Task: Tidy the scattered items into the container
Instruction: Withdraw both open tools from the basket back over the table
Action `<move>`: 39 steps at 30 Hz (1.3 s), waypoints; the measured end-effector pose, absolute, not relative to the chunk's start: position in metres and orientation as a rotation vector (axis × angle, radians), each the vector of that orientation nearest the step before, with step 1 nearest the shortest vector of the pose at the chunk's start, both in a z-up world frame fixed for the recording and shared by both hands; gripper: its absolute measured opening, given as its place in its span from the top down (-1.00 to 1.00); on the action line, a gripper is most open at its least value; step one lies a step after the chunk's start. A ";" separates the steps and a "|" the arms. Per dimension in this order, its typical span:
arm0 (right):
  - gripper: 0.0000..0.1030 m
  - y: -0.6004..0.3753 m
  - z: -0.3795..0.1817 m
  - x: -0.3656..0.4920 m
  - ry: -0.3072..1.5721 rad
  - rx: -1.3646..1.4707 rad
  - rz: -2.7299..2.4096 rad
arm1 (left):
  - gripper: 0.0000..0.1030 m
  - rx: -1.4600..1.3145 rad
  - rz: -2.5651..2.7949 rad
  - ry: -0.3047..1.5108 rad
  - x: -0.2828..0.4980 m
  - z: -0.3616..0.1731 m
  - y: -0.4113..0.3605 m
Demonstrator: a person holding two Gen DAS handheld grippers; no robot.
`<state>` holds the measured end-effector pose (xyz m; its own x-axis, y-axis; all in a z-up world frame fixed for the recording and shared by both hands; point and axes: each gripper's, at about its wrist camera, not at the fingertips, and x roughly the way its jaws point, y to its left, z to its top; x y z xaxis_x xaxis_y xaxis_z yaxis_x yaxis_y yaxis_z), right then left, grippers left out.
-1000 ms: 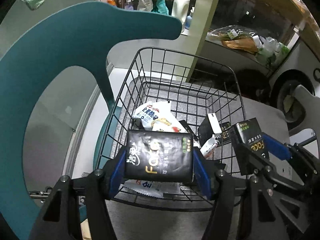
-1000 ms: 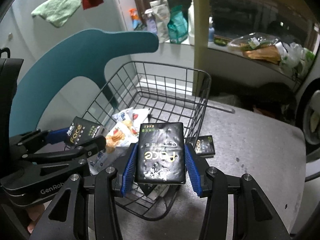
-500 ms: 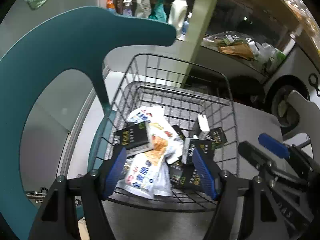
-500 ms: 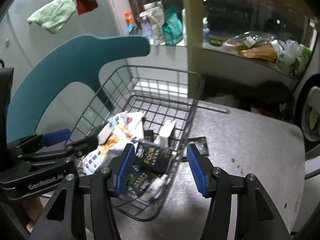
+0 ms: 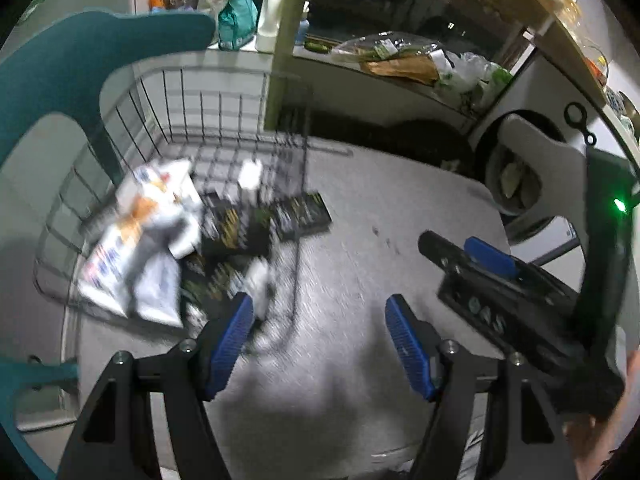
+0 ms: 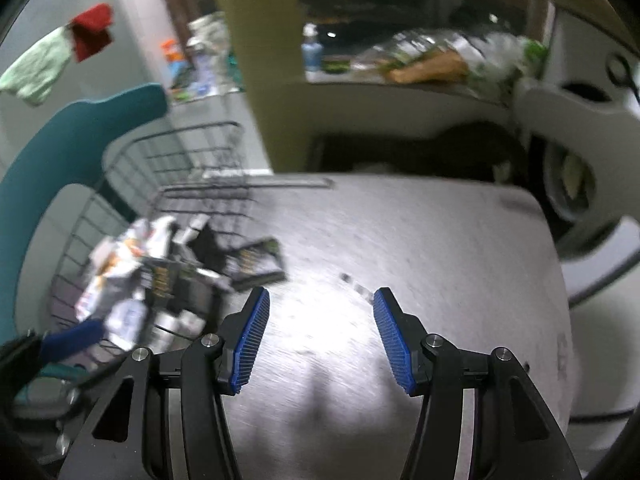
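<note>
Sitting at the left of the gray tabletop (image 6: 420,240), the black wire basket (image 5: 168,92) has a messy pile in it: white snack packets (image 5: 136,248) with orange and blue print on the left, dark tissue packs (image 5: 228,232) with gold lettering on the right. It's all pretty blurry so I can't read any labels. One more dark tissue pack (image 5: 304,216) lies flat on the table right outside the basket's right wall, touching the wire or nearly so.

Left gripper (image 5: 320,344) is spread wide with nothing between its blue pads, hanging over bare table just right of the basket. Right gripper (image 6: 320,336) is the same deal: wide apart, empty, over open table.

A teal chair back (image 5: 72,52) curves behind the basket. Bottles and bags crowd a ledge (image 5: 400,76) beyond the table.
</note>
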<state>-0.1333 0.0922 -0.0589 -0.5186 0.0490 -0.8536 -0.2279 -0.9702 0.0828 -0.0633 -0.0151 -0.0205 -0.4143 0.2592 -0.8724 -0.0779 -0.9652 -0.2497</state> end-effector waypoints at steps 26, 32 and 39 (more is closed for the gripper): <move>-0.06 0.014 -0.157 -0.211 -0.178 -1.615 2.817 | -0.48 -1.670 2.686 -0.544 -0.011 -0.098 -0.075; -0.08 0.009 -0.170 -0.223 -0.192 -1.633 2.852 | -0.48 -1.687 2.677 -0.559 -0.017 -0.107 -0.081; -0.13 0.015 -0.177 -0.235 -0.191 -1.649 2.878 | -0.48 -1.703 2.669 -0.569 -0.022 -0.115 -0.087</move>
